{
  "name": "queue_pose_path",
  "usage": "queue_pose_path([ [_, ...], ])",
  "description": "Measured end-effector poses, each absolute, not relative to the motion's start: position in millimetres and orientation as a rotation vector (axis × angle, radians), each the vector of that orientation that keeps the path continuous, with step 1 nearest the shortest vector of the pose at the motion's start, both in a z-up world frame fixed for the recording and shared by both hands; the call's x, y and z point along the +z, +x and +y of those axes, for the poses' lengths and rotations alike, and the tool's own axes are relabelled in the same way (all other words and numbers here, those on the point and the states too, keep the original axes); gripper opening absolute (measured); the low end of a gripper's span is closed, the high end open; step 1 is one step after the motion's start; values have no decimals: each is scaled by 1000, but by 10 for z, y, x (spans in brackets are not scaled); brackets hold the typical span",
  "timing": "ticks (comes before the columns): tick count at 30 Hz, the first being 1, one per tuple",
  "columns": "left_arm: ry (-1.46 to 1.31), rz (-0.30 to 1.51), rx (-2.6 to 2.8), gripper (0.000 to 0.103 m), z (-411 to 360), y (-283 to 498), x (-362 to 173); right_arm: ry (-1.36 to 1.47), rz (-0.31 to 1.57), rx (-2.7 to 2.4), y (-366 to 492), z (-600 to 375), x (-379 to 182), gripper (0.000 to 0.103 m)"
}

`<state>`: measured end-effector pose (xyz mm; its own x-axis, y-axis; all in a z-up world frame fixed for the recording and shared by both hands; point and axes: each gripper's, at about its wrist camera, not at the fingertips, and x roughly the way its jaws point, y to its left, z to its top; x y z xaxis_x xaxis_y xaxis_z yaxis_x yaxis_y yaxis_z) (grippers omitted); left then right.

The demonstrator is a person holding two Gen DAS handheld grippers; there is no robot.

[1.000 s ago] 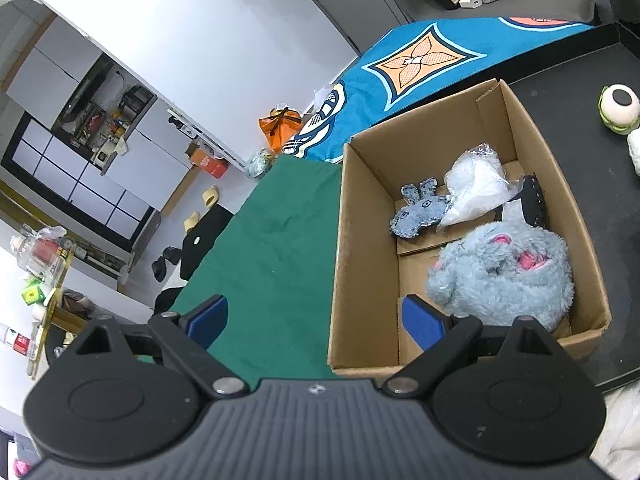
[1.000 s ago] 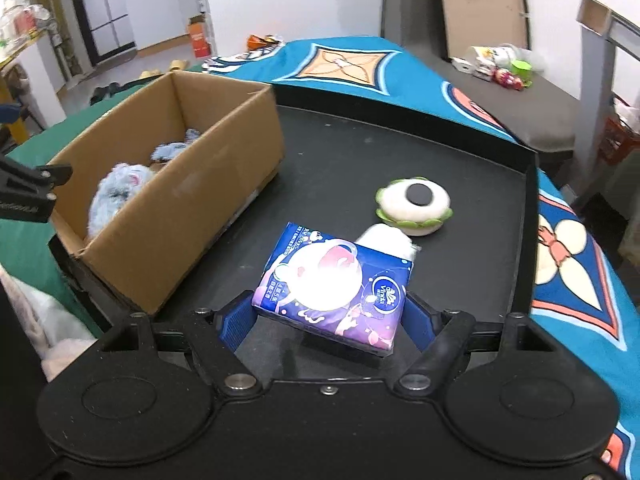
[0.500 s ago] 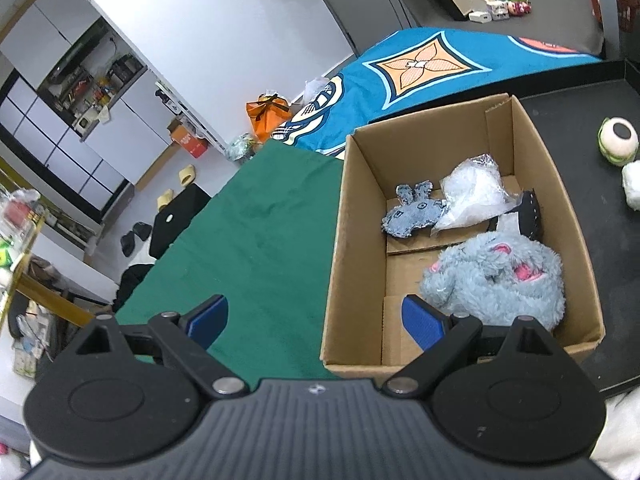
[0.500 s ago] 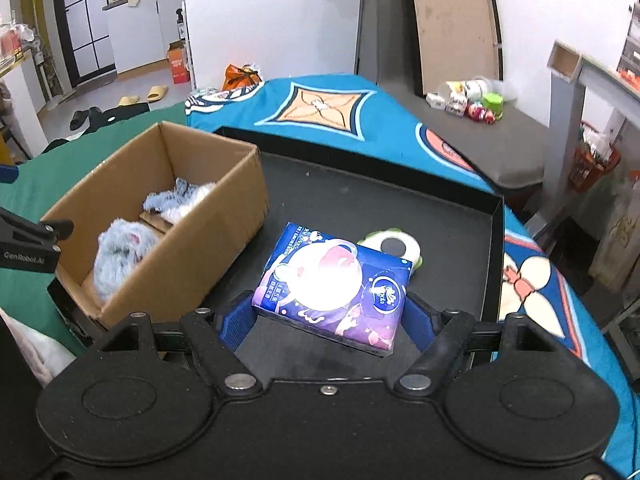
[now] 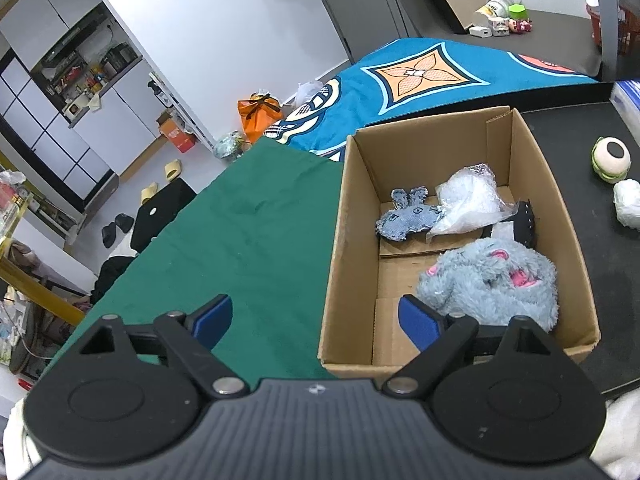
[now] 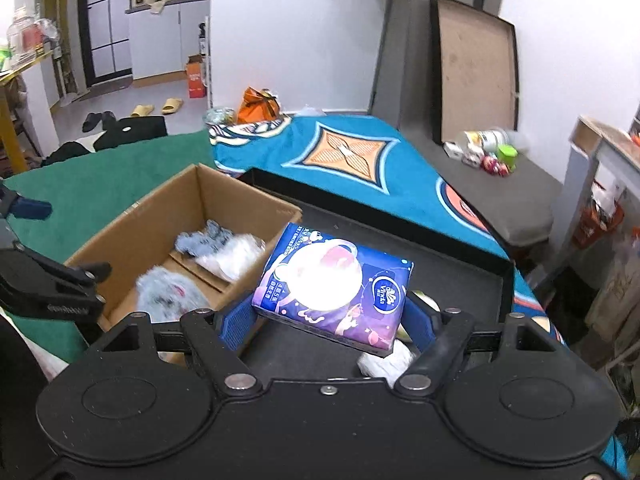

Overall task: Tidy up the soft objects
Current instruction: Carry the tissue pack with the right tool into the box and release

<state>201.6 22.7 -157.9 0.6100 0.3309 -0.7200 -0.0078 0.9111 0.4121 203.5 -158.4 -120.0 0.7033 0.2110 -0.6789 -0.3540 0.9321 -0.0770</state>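
Two grippers, two jobs. My right gripper [image 6: 326,322] pinches the purple soft-wrapped tissue pack [image 6: 334,286] by its short ends, pads pressed on both sides, so it rides level above the black tray [image 6: 460,264], just right of the box. My left gripper [image 5: 316,318] has just eased its jaws in slightly yet stays spread and empty at the near left corner of the open brown cardboard box [image 5: 336,240], leaving the mouth clear. Inside lie a fluffy blue-grey plush toy [image 5: 492,280], a crinkled clear plastic bag [image 5: 468,200] and a small denim bunny [image 5: 408,216]. Farther right on the tray wait a round eyeball plush [image 5: 612,158] and a white soft lump [image 5: 628,208].
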Motion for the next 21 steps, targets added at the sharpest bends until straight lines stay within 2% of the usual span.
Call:
queue_pose_path([
  [5,350,891,190,83,292,2008,-1558,-246,700,347,2066,-1392,-1096,75],
  [7,339,893,185,75,309,2011,-1561,-263,693,361,2098,-1295,-1067,75],
  [12,307,913,173,63,366,2034,-1586,-276,674,385,2161,-1108,-1006,75],
  [21,254,993,159,30,482,2108,-1695,-251,706,430,2265,-837,-971,76],
])
